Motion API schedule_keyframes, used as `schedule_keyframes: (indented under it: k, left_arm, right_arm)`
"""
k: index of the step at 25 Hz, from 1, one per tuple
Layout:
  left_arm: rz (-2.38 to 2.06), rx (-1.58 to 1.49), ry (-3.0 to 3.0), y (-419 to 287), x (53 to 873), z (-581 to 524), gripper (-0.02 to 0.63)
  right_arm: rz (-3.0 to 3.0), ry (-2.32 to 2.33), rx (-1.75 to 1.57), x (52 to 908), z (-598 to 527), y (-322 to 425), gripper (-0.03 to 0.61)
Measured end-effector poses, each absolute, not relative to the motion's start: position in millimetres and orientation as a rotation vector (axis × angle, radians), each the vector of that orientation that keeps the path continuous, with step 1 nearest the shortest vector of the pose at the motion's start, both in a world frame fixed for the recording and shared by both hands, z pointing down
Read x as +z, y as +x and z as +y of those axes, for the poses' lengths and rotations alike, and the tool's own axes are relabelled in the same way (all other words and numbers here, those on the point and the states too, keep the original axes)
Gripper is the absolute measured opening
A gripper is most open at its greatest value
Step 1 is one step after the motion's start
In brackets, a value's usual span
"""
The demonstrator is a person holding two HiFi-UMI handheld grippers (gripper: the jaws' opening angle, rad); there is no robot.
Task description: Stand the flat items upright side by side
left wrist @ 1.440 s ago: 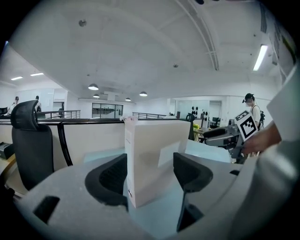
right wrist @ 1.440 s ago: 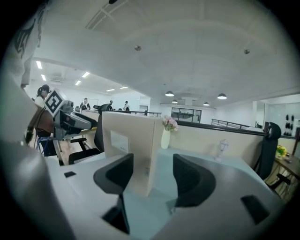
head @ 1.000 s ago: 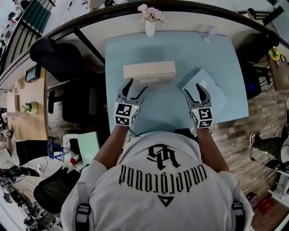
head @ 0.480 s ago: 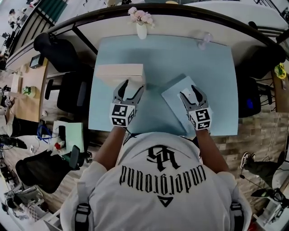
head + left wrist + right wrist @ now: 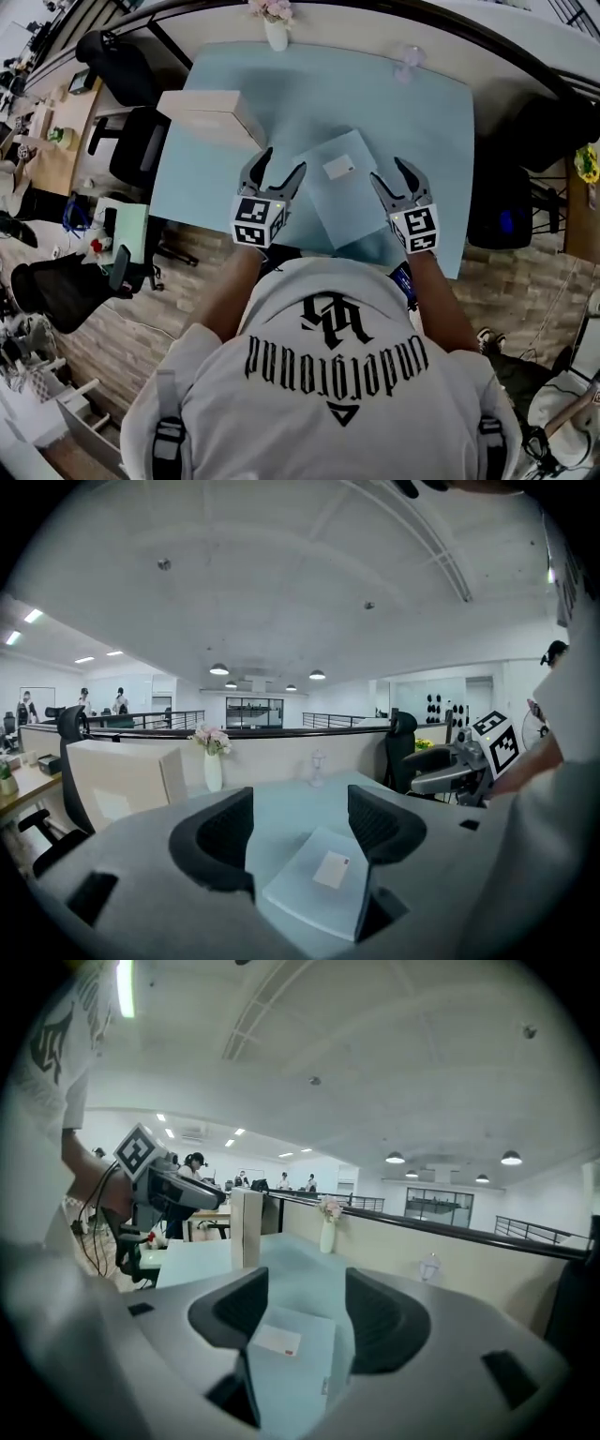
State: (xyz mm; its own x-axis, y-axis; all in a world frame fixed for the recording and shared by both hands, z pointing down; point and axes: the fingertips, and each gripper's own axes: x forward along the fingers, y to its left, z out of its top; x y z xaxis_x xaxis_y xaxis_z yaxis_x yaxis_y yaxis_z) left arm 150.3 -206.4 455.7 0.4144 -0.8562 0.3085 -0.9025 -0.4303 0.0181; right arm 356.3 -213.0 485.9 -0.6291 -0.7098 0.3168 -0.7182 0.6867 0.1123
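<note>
A flat pale-blue item (image 5: 337, 186) with a small white label lies on the light-blue table (image 5: 422, 122), between my two grippers. It also shows as the blue item (image 5: 319, 883) and the blue item (image 5: 291, 1363) in the two gripper views. A cream flat box (image 5: 211, 117) stands on edge at the table's left, seen again as the cream box (image 5: 112, 785) and the cream box (image 5: 247, 1227). My left gripper (image 5: 279, 171) hovers open just left of the blue item. My right gripper (image 5: 393, 176) is open at its right edge. Neither holds anything.
A white vase with pink flowers (image 5: 275, 28) and a small clear glass (image 5: 407, 62) stand at the table's far edge by a curved partition. Black office chairs (image 5: 117, 56) and a desk with clutter (image 5: 117, 244) sit to the left. The table's near edge is close to my grippers.
The view has swung, so the table sits skewed. The blue item now lies between the grippers rather than under the right one. The cream box is further from the left gripper.
</note>
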Motion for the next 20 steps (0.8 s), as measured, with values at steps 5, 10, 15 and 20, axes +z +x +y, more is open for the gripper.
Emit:
schedule_keyframes:
  k: [5,10,15,20]
  left_arm:
    - [-1.590,0.414,2.382,162.8,478.8,-192.0,0.327]
    - [-1.559,0.424,2.203,157.1,536.2,-180.1,0.327]
    - [-1.471,0.459,2.059,164.2,607.8,-177.0,0.334]
    - [-1.364,0.467,1.905,176.6,670.2,-172.9,0.345]
  right_arm:
    - [-2.562,0.966,0.061,509.8,-218.4,359.7,0.261]
    - [-2.492,0.800,0.169,556.3,-226.4,351.0,0.261]
    - [-2.370,0.763,0.336,614.7,-244.8,359.1,0.261]
    - [-2.236,0.682,0.507,674.0,-254.9,366.1,0.264]
